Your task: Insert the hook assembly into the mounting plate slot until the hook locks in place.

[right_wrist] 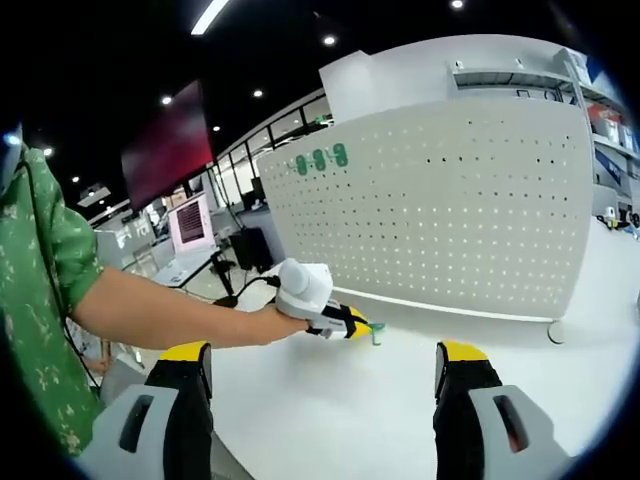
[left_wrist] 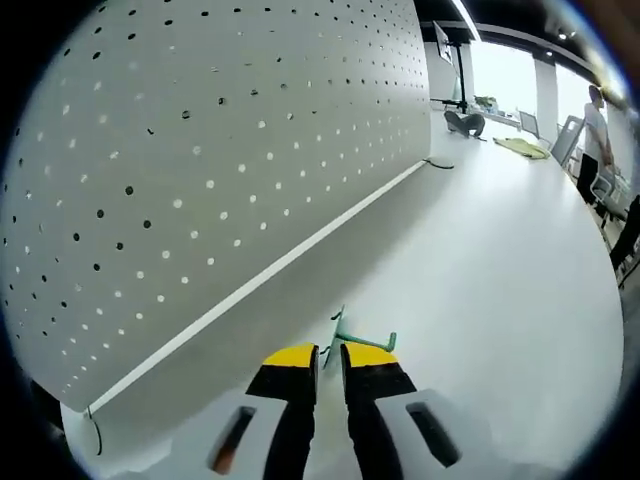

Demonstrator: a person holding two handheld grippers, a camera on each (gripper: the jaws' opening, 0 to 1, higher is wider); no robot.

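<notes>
A teal hook assembly (left_wrist: 350, 335) is pinched between the yellow tips of my left gripper (left_wrist: 330, 356), just above the white table and short of the white pegboard mounting plate (left_wrist: 220, 150). In the right gripper view the left gripper (right_wrist: 352, 324) appears in a person's hand, the teal hook (right_wrist: 375, 329) poking from its tip near the foot of the pegboard (right_wrist: 460, 210). My right gripper (right_wrist: 322, 368) stands open, wide apart, with nothing between its jaws, well back from the board.
The white table (left_wrist: 480, 260) stretches far to the right, with a cable and a yellow-green item (left_wrist: 522, 147) at its far end. A person's bare arm and green sleeve (right_wrist: 45, 290) enter from the left. Three teal pieces (right_wrist: 320, 159) hang high on the pegboard.
</notes>
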